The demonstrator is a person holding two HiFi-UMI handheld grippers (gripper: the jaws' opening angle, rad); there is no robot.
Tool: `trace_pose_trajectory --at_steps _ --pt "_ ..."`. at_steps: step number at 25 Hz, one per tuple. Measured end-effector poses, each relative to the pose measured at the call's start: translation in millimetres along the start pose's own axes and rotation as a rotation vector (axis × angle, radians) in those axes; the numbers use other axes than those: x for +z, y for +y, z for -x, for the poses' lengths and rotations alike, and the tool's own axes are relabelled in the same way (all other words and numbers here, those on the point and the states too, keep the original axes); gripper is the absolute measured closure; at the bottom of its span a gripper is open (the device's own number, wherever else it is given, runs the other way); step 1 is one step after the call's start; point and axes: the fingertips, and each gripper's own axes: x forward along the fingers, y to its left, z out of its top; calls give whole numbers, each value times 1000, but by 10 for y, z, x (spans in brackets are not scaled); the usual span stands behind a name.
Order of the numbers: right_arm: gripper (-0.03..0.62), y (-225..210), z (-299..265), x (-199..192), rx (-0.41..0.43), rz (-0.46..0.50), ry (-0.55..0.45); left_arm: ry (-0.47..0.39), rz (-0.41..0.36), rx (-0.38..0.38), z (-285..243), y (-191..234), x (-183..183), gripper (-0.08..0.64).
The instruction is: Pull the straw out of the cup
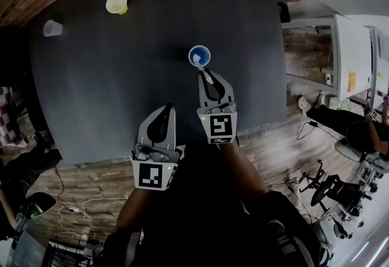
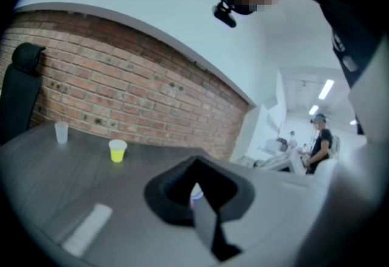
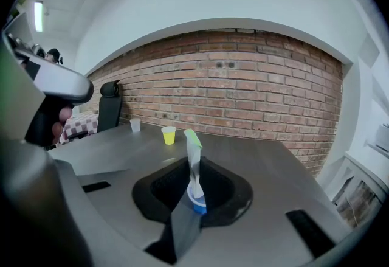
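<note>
A small blue cup [image 1: 199,56] stands near the middle of the dark table [image 1: 109,89]. A white paper-wrapped straw [image 1: 206,75] with a green top rests in it and leans back over my right gripper [image 1: 203,72]. In the right gripper view the straw [image 3: 192,159] rises from the cup [image 3: 196,204] just past the jaw tips. The right gripper [image 3: 193,196] looks shut on the straw's lower part at the cup's rim. My left gripper [image 1: 165,107] hovers over the table's near edge, shut and holding nothing. It [image 2: 196,199] points towards the cup.
A yellow cup [image 1: 117,3] and a clear cup [image 1: 52,28] stand at the table's far left, close to the brick wall [image 3: 243,89]. A black chair [image 3: 109,104] sits at the left end. A seated person [image 1: 358,129] and cables are off to the right on the wood floor.
</note>
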Motion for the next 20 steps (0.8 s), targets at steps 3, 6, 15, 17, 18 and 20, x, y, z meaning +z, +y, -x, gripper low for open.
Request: trace_pose_trajectory --at_steps 3,6,15,17,18,20 --pt "545 2 74 105 -5 3 -20 -9 -12 -8 34 -37 61 556" --pt "545 8 133 188 -8 11 -34 -26 -28 -16 64 -58 129 555" --pt "546 -1 411 462 -35 0 -87 -93 -72 -38 176 -167 387 555" --pt "546 -8 487 533 -38 -6 -97 -104 -80 -44 198 -201 455 555" --pt "545 -10 528 568 -40 -10 -102 -108 -82 -45 215 -217 491 556" --pt "546 -8 622 627 -44 -21 -109 -116 -82 -46 265 -244 553 555"
